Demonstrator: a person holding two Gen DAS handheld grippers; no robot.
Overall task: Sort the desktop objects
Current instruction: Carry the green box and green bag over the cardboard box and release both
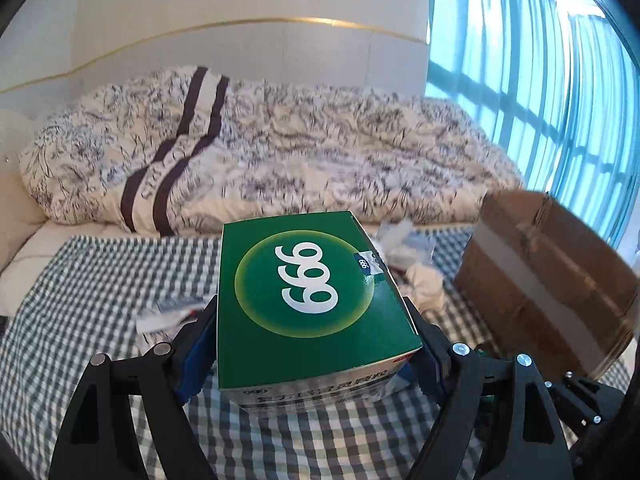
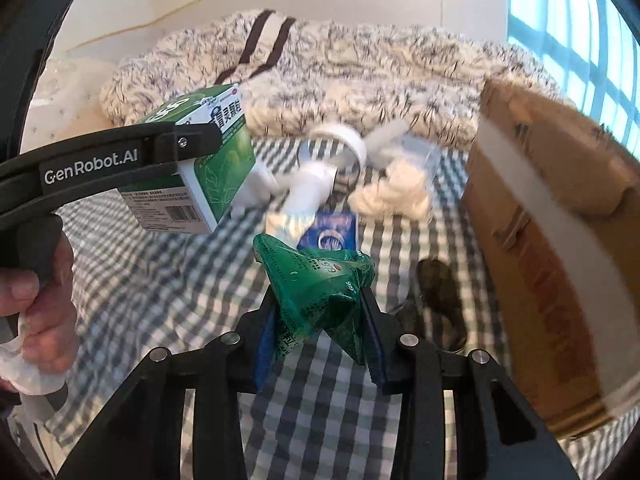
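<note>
My left gripper (image 1: pixel 310 344) is shut on a green medicine box (image 1: pixel 308 284) with "999" on top, held clear above the checked cloth (image 1: pixel 100 280). From the right wrist view the same box (image 2: pixel 212 152) hangs at the upper left, clamped in the left gripper (image 2: pixel 188 148), with a hand (image 2: pixel 44 308) on its handle. My right gripper (image 2: pixel 320 312) is shut on a crumpled green foil sachet (image 2: pixel 320 280), lifted off the cloth (image 2: pixel 160 280).
A brown cardboard box (image 1: pixel 548 280) (image 2: pixel 560 248) stands at the right. On the cloth lie crumpled white tissue (image 2: pixel 392 196), a white roll (image 2: pixel 344 144), a white bottle (image 2: pixel 312 188), a blue packet (image 2: pixel 332 232) and a dark object (image 2: pixel 440 288). A patterned duvet (image 1: pixel 280 144) lies behind.
</note>
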